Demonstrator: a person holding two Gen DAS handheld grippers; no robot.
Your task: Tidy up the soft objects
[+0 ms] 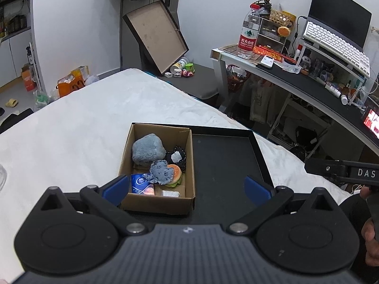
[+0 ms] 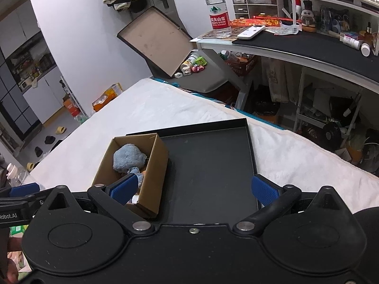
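both wide and empty: left claw (image 1: 187, 187) nearer, straight behind cardboard box (image 1: 156, 203) of soft toys (image 1: 148, 152); right claw (image 2: 193, 189) over bare black tray (image 2: 208, 165) beside it

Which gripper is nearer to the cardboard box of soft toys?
Left. The left gripper hangs open right over the cardboard box; the right gripper, also open, sits over the black tray beside it.

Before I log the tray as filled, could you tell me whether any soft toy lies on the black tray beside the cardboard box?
No, the black tray is bare; the toys sit inside the cardboard box.
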